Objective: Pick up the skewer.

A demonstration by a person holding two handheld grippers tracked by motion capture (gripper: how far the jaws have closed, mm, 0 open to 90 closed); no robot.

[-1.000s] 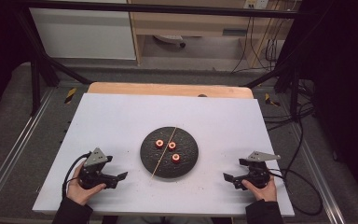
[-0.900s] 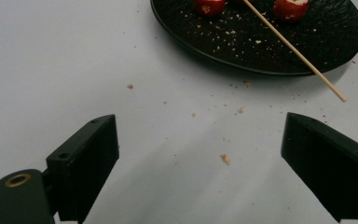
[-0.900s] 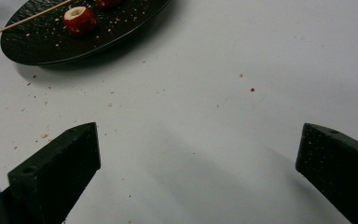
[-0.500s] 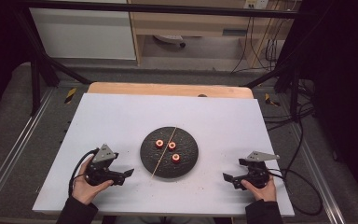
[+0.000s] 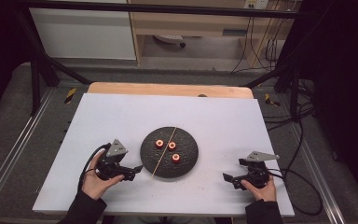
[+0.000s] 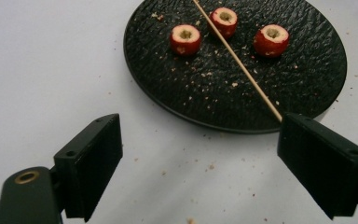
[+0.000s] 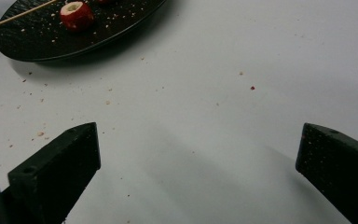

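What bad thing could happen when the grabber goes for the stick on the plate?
The left gripper is open, close to the skewer's near end, which juts over the plate's rim. A bump could probably swing the skewer into the red fruit pieces and roll them. The skewer is thin, so the wide jaws might miss it or flick it off.
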